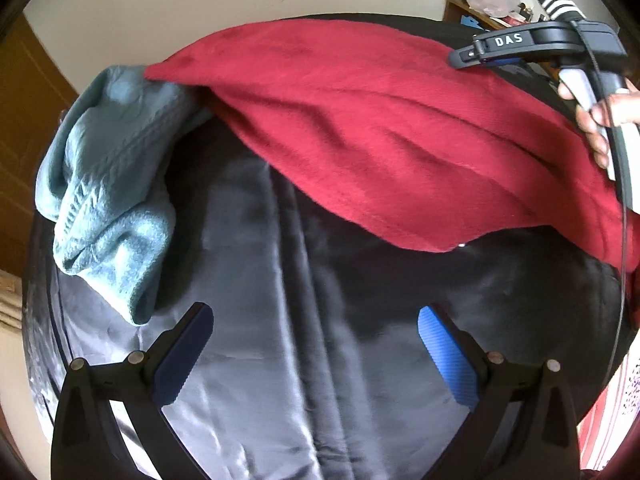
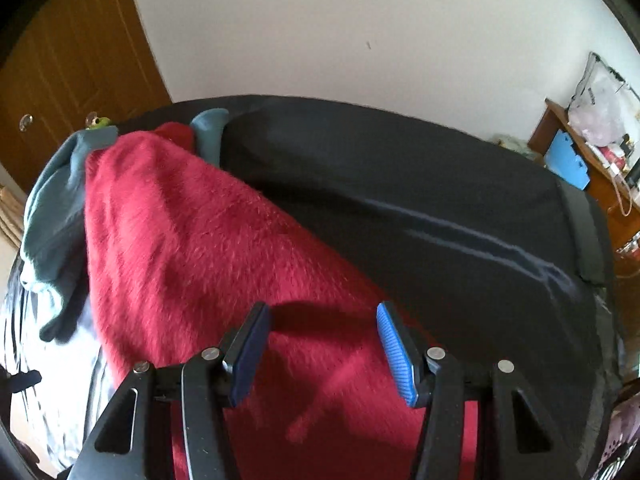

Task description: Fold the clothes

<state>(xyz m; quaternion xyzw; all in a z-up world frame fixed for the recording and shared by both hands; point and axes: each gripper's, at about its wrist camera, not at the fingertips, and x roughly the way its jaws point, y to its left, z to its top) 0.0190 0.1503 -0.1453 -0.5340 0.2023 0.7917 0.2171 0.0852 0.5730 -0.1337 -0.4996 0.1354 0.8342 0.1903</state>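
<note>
Looking at where we are, we'd say we're barely started on the folding. Our red sweater (image 2: 224, 248) is lying spread out and loose across the dark bed (image 2: 420, 184), running from about 10 o'clock down to 6 o'clock in the right wrist view, with no neat fold showing anywhere. A teal sweater (image 1: 108, 184) sits crumpled at roughly 9 o'clock in the left view, its far end tucked under the red one, so that's untouched too.

Our left gripper (image 1: 316, 350) hangs over bare dark sheet with its fingers spread wide, holding nothing. Our right gripper (image 2: 322, 354) hovers right above the red sweater's near part, fingers also spread apart, nothing pinched yet.

So basically everything's left, we reckon: flatten the red one, fold it, then pull the teal one out and do the same. The fuzzy fabric will probably bunch, so we'd grab edges, not the middle.
</note>
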